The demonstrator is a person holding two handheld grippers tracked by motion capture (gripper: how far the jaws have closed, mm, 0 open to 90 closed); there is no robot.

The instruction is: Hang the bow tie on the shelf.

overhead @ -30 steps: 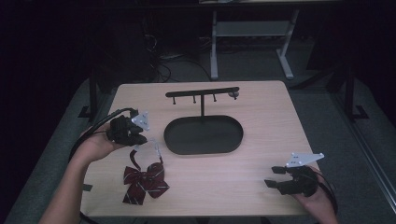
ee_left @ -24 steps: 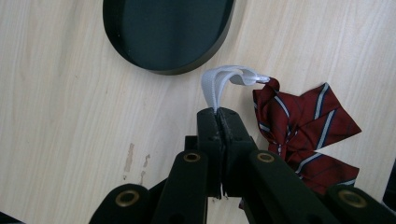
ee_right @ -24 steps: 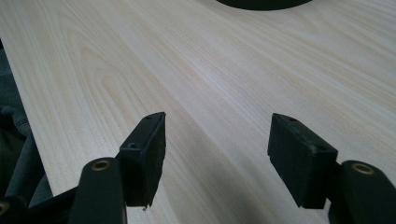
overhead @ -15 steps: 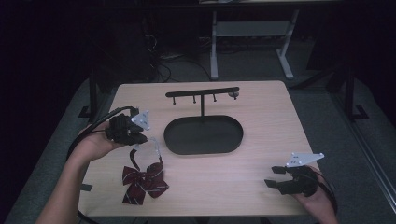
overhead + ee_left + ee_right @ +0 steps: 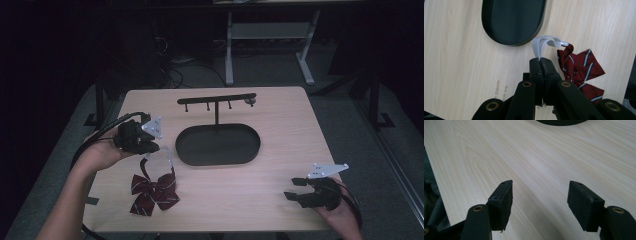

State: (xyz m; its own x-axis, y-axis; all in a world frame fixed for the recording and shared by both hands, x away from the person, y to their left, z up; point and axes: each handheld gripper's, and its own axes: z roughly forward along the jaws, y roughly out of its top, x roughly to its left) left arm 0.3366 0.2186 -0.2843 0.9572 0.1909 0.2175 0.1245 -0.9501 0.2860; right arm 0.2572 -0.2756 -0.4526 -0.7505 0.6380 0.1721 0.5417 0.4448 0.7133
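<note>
1. The bow tie (image 5: pixel 154 193) is seen lying on the bench (image 5: pixel 280 115), near the left end of the oval tray (image 5: pixel 218 144) and on the person's side of it, apart from the tray rim.
2. The bow's long axis is set at a slant to the tray's long axis in the high view; its dark red, striped wings are spread flat, and its tails point away from the tray toward the bench's near edge.
3. A white strap (image 5: pixel 541 45) is attached at the bow's knot; it is lifted off the bench and arches up from the knot toward the tray's left end.
4. The strap is pinched by the left gripper (image 5: pixel 541 62); its jaws are pressed together on the strap's free end, as seen in the left gripper view.
5. The left gripper is held above the bench just beside the tray's left end, with the bow below and nearer the person. The left forearm is brought in from the near left corner, and the jaws are pointed down and toward the tray.
6. The right gripper (image 5: pixel 295 189) is held low over the bench, well apart from the tray's right end, near the bench's near edge. Its jaws are spread wide with nothing between them and are pointed leftward, toward the tray side.
7. The hanger stand (image 5: pixel 216 98) rises from the tray's far side; its crossbar runs parallel to the tray's long axis.
</note>
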